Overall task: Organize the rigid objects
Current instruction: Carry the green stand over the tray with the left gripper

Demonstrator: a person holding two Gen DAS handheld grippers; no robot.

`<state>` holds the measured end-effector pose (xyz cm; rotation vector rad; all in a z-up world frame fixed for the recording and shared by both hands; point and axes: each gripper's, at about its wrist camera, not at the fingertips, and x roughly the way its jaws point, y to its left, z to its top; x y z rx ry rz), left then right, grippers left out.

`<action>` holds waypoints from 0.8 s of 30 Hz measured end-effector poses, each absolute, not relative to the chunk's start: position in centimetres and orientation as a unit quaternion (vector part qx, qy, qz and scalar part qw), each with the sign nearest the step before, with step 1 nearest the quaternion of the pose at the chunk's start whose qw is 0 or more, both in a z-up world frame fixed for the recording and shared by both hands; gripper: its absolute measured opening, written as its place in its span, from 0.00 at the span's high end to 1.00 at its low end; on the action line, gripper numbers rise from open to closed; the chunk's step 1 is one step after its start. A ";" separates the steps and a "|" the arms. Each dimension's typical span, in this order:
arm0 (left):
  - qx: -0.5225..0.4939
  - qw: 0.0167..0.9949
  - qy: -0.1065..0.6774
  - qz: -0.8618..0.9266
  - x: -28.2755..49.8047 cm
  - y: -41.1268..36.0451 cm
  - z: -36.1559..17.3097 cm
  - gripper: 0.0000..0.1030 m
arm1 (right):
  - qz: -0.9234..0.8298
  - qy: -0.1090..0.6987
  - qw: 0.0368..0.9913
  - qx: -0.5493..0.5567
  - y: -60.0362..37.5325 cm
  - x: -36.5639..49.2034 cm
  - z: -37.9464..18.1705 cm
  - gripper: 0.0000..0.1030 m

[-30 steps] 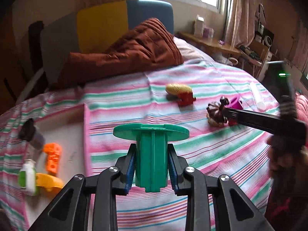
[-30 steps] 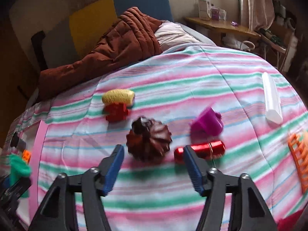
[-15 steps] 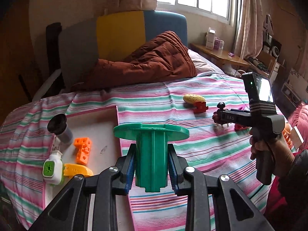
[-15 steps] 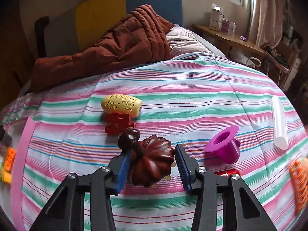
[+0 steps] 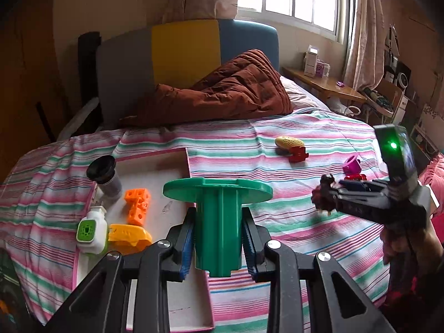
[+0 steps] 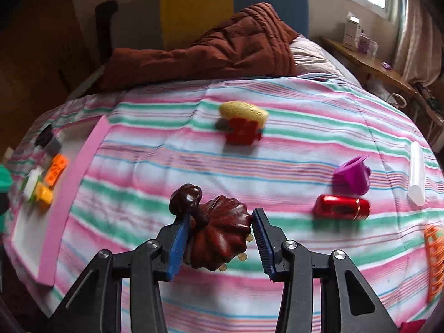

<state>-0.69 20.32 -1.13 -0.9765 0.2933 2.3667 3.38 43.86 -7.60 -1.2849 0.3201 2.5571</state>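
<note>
My left gripper (image 5: 217, 245) is shut on a green spool-shaped piece (image 5: 217, 222) and holds it above the pink-edged white tray (image 5: 172, 166). On the tray lie an orange block (image 5: 137, 206), a yellow piece (image 5: 129, 237), a white-green bottle (image 5: 91, 229) and a black-capped jar (image 5: 105, 174). My right gripper (image 6: 220, 238) is shut on a dark brown pumpkin-shaped toy (image 6: 219, 234), lifted above the striped bedspread; the toy also shows in the left wrist view (image 5: 323, 195).
On the bedspread lie a yellow toy (image 6: 244, 111) on a red piece (image 6: 242, 131), a purple cup (image 6: 352, 176), a red can (image 6: 341, 208), a white tube (image 6: 416, 176) and an orange rack (image 6: 435, 260). A brown quilt (image 6: 222, 47) lies at the headboard.
My right gripper closed on the brown pumpkin toy and lifted it off the bedspread, moving left. My left gripper, still holding the green piece, pulled back and over the tray.
</note>
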 end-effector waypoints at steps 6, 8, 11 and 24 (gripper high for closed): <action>-0.370 0.264 0.106 0.885 -0.5 18.9 -1.5 0.71 | 0.885 0.102 0.115 -0.439 42.1 4.6 -8.4 0.55; -0.370 0.256 0.108 0.887 -0.4 18.4 -1.6 0.71 | 0.887 0.110 0.113 -0.435 42.3 4.8 -8.4 0.55; -0.369 0.240 0.106 0.892 -0.3 17.4 -1.5 0.71 | 0.887 0.123 0.113 -0.430 42.8 4.9 -8.6 0.55; -0.367 0.178 0.091 0.908 -0.9 12.0 -0.9 0.71 | 0.889 0.127 0.112 -0.426 42.8 4.9 -8.6 0.55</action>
